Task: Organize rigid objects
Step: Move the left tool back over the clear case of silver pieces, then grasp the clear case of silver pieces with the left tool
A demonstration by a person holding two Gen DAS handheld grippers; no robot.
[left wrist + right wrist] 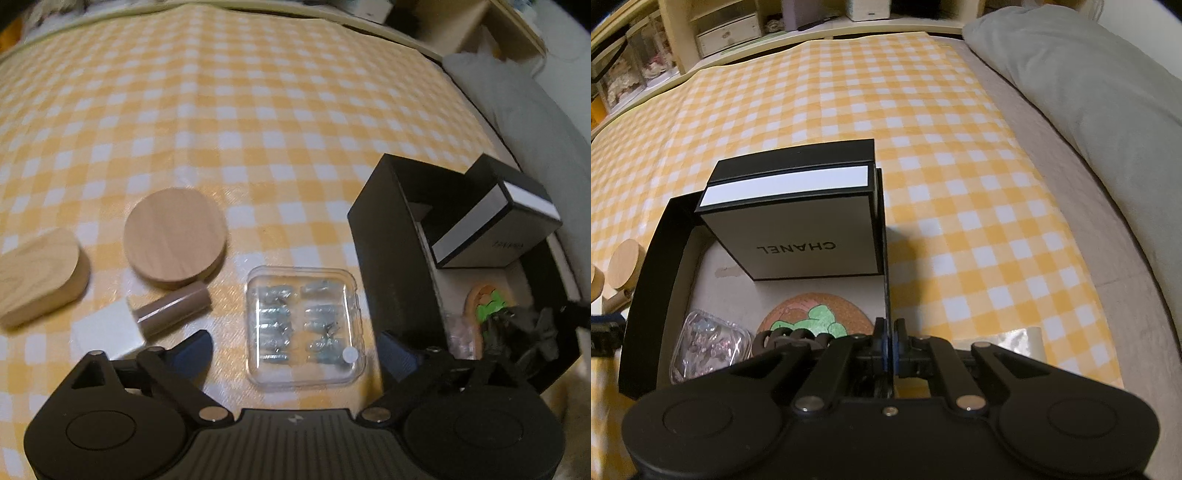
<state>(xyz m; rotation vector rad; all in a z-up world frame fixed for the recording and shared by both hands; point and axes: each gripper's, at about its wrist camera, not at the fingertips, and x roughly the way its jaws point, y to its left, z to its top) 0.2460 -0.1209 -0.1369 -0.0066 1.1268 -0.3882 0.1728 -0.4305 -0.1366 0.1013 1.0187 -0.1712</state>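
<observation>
Left tool [295,350] agape over clear case [304,326] — right tool [889,341] clamping black box wall [884,258]

Both handheld tools look alike from behind. The left gripper [295,350] is matte black plastic, with two round housings, each pressed with a shallow disc, flanking a ribbed centre plate that carries a small pale logo. Black linkage bars are pinned with silvery round rivets, and its fingers [195,354] wear dark blue pads. The right gripper [888,347] has the same black body, silvery rivets, one small centre screw, and blue-edged pads.
</observation>
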